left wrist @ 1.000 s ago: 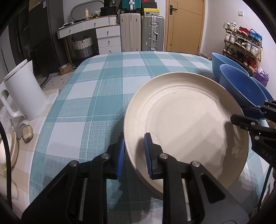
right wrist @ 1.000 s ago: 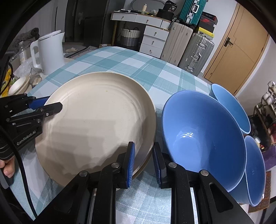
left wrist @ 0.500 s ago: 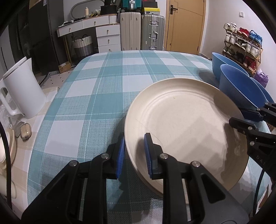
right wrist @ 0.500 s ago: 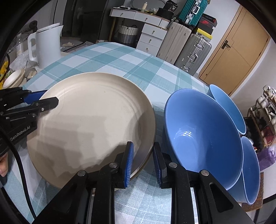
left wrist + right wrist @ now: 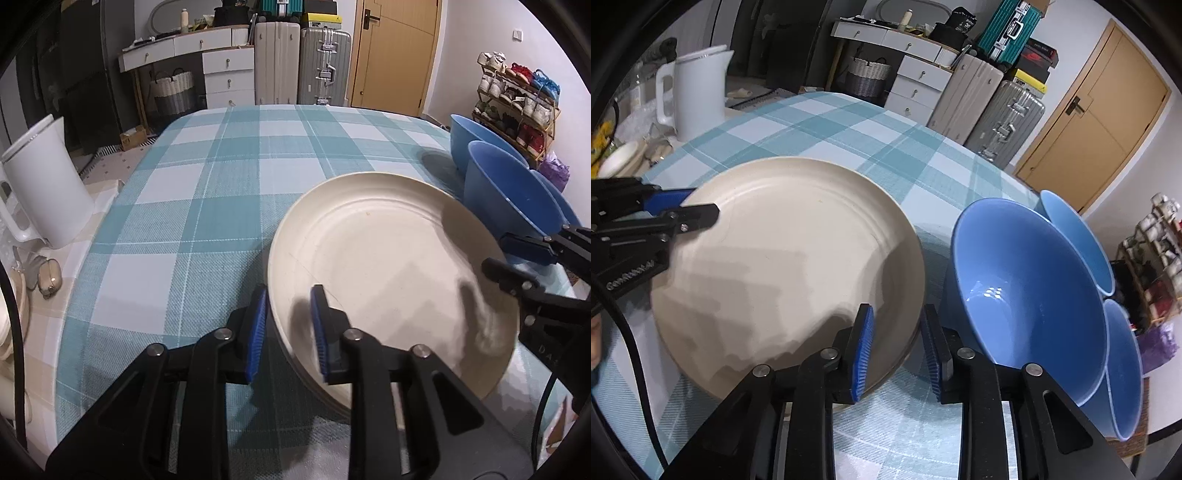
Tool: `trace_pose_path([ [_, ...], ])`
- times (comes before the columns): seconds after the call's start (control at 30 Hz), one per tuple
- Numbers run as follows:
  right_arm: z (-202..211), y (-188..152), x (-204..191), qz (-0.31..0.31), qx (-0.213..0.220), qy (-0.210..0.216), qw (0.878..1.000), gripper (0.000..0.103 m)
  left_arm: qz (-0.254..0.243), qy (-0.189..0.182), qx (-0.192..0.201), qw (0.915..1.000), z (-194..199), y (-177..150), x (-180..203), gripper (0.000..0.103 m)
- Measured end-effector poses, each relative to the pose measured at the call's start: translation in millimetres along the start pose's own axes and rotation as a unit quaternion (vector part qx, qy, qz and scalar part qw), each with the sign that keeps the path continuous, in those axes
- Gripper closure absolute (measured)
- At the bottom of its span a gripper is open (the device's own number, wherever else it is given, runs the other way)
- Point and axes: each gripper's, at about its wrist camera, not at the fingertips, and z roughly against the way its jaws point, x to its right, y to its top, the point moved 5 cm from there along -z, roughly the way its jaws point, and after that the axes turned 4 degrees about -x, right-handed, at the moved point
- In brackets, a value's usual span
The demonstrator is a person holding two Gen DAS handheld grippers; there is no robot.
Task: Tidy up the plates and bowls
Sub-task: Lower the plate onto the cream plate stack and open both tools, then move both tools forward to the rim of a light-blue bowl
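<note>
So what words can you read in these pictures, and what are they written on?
"GenRobot.AI": white letters on the black left claw, a bit blurred here.
"DAS": part of a word on the right claw, cut off by the picture's edge.
Black bag on the dresser: white tag, too small to read.
Red box on the suitcases: print too blurred.

Left tool (image 5: 288, 325), right tool (image 5: 897, 345): jaws just parted.

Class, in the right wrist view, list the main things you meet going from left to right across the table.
left gripper → white kettle → cream plate → right gripper → large blue bowl → two more blue bowls.
</note>
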Motion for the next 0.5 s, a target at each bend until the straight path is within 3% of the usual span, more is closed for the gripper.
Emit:
trace_pose_path([
  [0.07,3,1,0,-0.002,0.004,0.005,1.0,0.06,0.003,-0.013,0.004,0.9999,4,2,1,0.071],
  [0.23,14,1,-4,-0.012,0.008,0.049,0.999,0.041,-0.009,-0.02,0.026,0.9994,24,6,7,0.034],
  [0.3,22,1,-3,-0.021,0.018,0.062,0.998,0.027,-0.009,-0.029,0.035,0.9989,34,9,9,0.024],
  [0.4,33,2,-4,-0.025,0.03,0.067,0.997,0.022,-0.004,-0.038,0.038,0.9986,46,12,10,0.019],
  [0.47,39,3,-2,-0.028,0.036,0.067,0.997,0.017,0.0,-0.04,0.043,0.9983,56,14,8,0.011],
  [0.5,43,3,-1,-0.03,0.04,0.074,0.996,0.016,0.004,-0.04,0.046,0.9981,61,15,7,0.0],
])
